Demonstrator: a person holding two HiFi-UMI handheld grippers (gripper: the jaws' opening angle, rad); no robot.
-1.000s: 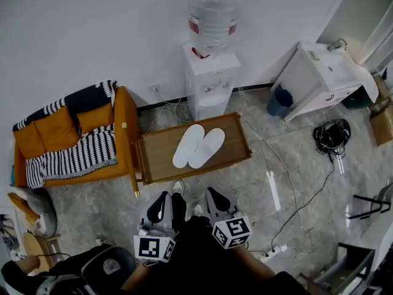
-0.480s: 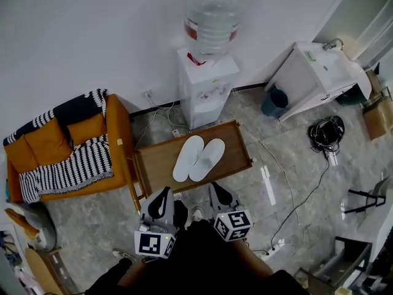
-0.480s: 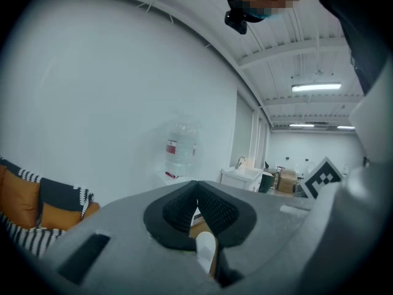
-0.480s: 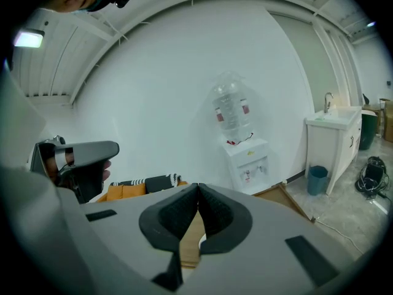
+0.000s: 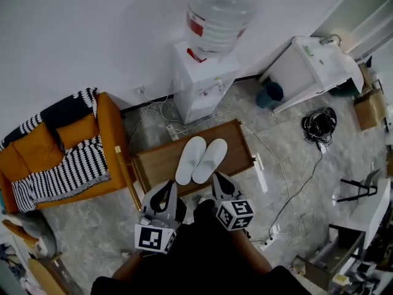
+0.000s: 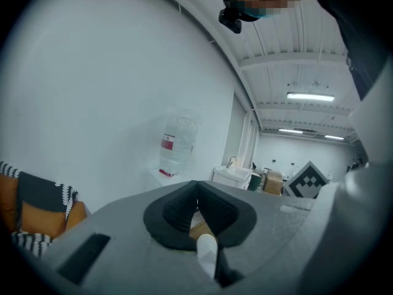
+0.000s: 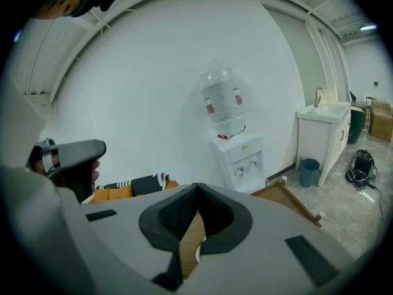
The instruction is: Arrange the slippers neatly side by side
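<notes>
Near the red-labelled bottle (image 5: 220, 14), slippers (image 5: 209, 160) lie paired on the table (image 5: 156, 165); left tongs (image 6: 196, 184) and right tongs (image 7: 198, 185) closed.

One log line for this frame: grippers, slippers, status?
left gripper: shut, empty | right gripper: shut, empty | slippers: side by side on wooden table, not held

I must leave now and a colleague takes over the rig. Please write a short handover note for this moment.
Left hand-held gripper: shut, empty, near the front edge of the wooden table.
Right hand-held gripper: shut, empty, beside it.
Slippers: left slipper and right slipper lie on the table, side by side, touching, facing the same way.
Done: the pair looks arranged.
Left: probably nothing; perhaps check that the heels line up.
</notes>
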